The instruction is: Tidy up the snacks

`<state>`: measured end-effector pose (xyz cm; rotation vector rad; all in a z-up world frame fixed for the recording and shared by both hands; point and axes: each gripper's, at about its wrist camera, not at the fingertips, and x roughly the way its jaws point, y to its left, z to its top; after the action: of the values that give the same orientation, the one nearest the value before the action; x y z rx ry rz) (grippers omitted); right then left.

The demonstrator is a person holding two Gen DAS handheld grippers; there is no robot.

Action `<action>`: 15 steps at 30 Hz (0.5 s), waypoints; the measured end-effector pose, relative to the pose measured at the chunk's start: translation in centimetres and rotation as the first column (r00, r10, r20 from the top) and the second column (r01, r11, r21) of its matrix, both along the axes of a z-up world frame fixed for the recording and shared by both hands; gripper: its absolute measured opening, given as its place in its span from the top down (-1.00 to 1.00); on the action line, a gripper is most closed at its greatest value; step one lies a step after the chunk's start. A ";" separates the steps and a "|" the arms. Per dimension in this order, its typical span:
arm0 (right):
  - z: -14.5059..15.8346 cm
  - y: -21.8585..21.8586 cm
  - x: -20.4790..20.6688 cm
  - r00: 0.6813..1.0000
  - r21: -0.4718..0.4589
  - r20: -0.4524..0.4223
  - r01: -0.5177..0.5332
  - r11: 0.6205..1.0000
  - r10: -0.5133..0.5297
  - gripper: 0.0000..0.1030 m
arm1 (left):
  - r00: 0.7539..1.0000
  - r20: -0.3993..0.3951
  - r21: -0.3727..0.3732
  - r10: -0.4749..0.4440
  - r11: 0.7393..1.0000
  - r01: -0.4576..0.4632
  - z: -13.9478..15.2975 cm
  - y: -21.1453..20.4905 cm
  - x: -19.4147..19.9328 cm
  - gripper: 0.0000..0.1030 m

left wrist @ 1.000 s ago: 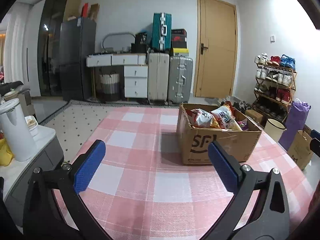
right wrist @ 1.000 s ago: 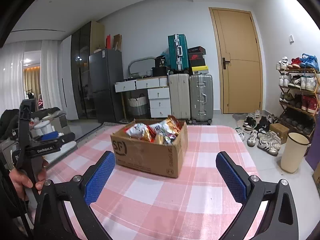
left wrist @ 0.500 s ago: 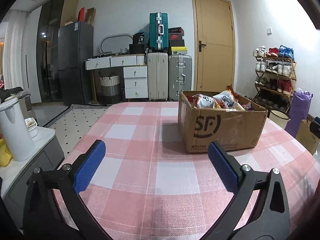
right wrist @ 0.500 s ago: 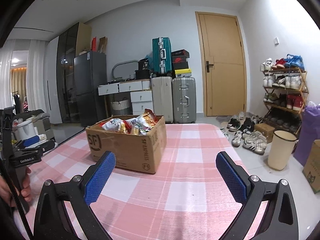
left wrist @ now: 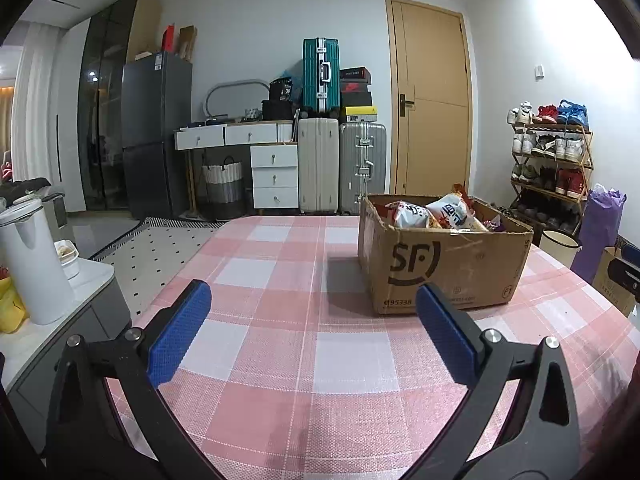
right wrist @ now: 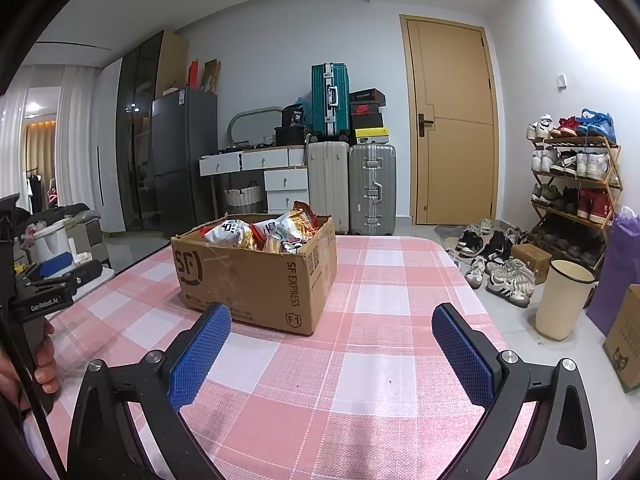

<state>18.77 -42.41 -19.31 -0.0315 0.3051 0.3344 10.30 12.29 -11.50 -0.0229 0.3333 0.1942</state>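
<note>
A brown cardboard box [left wrist: 444,264] marked SF stands on the pink checked tablecloth [left wrist: 288,320], filled with several snack bags [left wrist: 430,214]. In the right wrist view the same box [right wrist: 256,276] sits left of centre, its snack bags [right wrist: 264,232] heaped above the rim. My left gripper [left wrist: 312,328] hovers low over the cloth, open and empty, short of the box's near left corner. My right gripper [right wrist: 332,350] is open and empty too, with the box just beyond its left finger. The left gripper [right wrist: 52,280], held by a hand, shows at that view's left edge.
Left of the table stands a grey cabinet with a white kettle [left wrist: 32,264]. Right of it on the floor are a cream bin [right wrist: 564,304], loose shoes [right wrist: 500,276], a shoe rack [right wrist: 576,188] and a purple bag [left wrist: 600,232]. Suitcases, drawers and a door line the back wall.
Both grippers have sunk lower toward the table, so the box now appears side-on. The right wrist view has swung right, moving the box left in frame. Both stay open.
</note>
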 end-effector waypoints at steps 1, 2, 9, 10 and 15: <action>0.0 0.0 0.0 1.000 0.000 0.002 -0.001 1.000 0.001 -0.99 | 1.000 -0.001 0.000 0.000 1.000 0.000 0.0 -0.1 -0.3 -0.98; 0.0 0.0 0.0 1.000 0.000 0.000 0.000 1.000 0.000 -0.99 | 1.000 0.000 0.000 -0.003 1.000 0.003 0.0 -0.1 -0.4 -0.98; 0.0 -0.1 0.0 1.000 -0.001 0.001 0.000 1.000 0.000 -0.99 | 1.000 0.002 -0.001 -0.006 1.000 0.006 0.0 0.0 -0.4 -0.98; 0.1 -0.1 -0.1 1.000 -0.004 0.004 0.002 1.000 -0.002 -0.99 | 1.000 0.003 -0.001 -0.006 1.000 0.006 0.0 -0.1 -0.4 -0.98; 0.3 0.1 0.0 1.000 -0.007 0.005 0.005 1.000 -0.005 -0.99 | 1.000 0.004 -0.001 -0.006 1.000 0.006 0.0 0.0 -0.4 -0.98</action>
<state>18.77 -42.36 -19.06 -0.0389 0.3010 0.3280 9.86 12.25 -11.48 -0.0228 0.3296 0.1877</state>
